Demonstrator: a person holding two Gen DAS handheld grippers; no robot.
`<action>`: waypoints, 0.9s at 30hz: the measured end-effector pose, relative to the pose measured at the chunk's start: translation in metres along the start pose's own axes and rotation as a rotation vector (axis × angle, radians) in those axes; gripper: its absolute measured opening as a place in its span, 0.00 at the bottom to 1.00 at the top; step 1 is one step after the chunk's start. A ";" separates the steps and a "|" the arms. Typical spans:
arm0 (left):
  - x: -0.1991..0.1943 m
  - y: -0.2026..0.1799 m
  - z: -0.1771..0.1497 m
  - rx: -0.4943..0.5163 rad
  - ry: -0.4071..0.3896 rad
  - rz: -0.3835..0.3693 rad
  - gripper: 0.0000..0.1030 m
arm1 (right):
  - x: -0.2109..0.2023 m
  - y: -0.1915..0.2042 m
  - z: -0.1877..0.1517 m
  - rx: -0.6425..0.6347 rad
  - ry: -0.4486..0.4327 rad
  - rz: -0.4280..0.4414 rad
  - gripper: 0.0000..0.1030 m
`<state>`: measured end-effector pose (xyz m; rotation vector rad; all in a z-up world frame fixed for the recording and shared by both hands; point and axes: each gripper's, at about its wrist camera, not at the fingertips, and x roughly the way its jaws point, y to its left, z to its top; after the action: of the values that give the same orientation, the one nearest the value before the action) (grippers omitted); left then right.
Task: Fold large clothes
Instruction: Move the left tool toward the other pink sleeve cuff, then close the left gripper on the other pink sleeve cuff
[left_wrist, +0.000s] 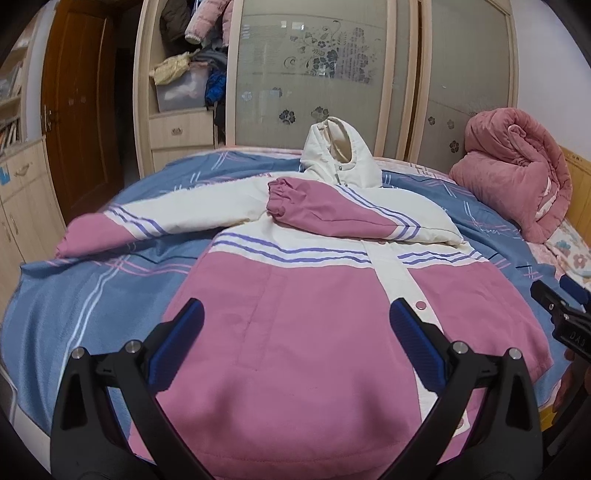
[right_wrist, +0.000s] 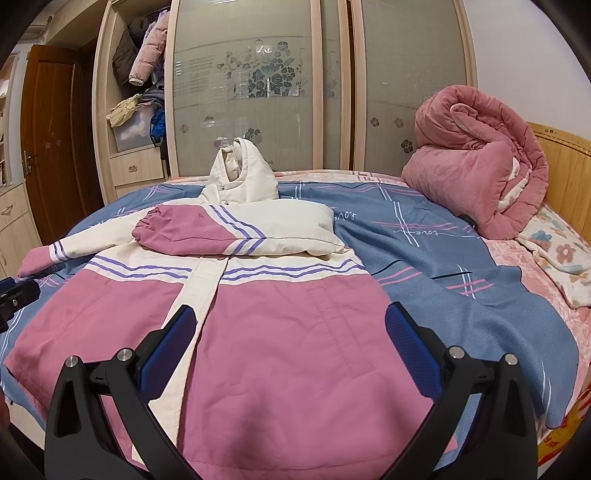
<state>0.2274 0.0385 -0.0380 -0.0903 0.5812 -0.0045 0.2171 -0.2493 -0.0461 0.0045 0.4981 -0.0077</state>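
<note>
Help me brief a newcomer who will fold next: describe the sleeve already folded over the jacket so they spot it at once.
Start at the blue plaid bedspread, where a pink and cream jacket lies front up. The folded sleeve lies across its chest just below the cream hood, pink cuff pointing left. The other sleeve stretches out flat on the bedspread instead.

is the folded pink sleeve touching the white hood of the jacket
Apart. The right wrist view shows the folded pink sleeve lying across the chest, its cuff short of the white padded hood, with a cream collar strip between them.
</note>
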 end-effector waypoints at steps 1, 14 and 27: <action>0.002 0.005 0.001 -0.016 0.008 -0.011 0.98 | 0.000 0.000 0.000 0.000 0.001 0.002 0.99; 0.017 0.215 0.017 -0.694 -0.099 -0.155 0.98 | 0.004 0.002 -0.002 0.006 0.020 0.039 0.99; 0.052 0.418 -0.004 -1.084 -0.274 -0.178 0.93 | 0.012 0.011 -0.005 0.006 0.056 0.082 0.99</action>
<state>0.2599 0.4530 -0.1056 -1.1780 0.2444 0.1495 0.2259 -0.2381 -0.0561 0.0310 0.5540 0.0714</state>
